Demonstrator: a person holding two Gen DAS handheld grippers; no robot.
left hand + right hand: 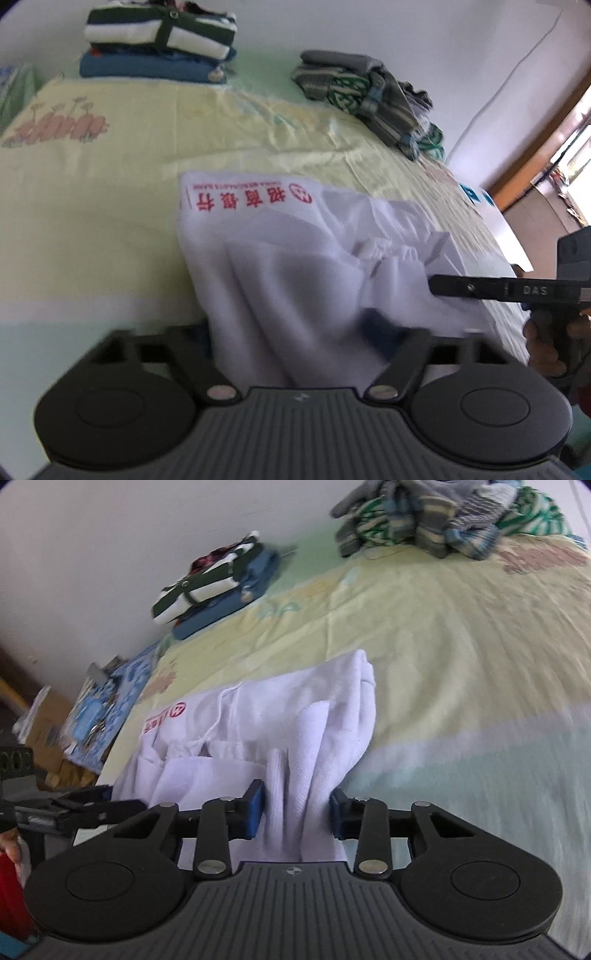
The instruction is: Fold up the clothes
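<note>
A white garment point(295, 258) with red printed characters point(247, 197) lies bunched on a pale yellow bedsheet point(110, 221), its near edge lifted off the bed toward both cameras. The right gripper point(297, 812) has its two blue-padded fingers point(255, 812) pressed against a gathered bundle of the white cloth, one on each side, so it grasps the garment. The left gripper point(295, 339) also has cloth running between its fingers; the fingertips are covered by the fabric and blurred, so I cannot tell whether it is clenched on it. In the left wrist view the right gripper point(439, 286) reaches in from the right and touches the garment's right side. At the far left of the bed, against the wall, sits a stack of folded clothes point(159, 40) with a green and white striped piece on top. At the far right lies a loose pile of unfolded clothes point(369, 96) in grey, green and blue.
</note>
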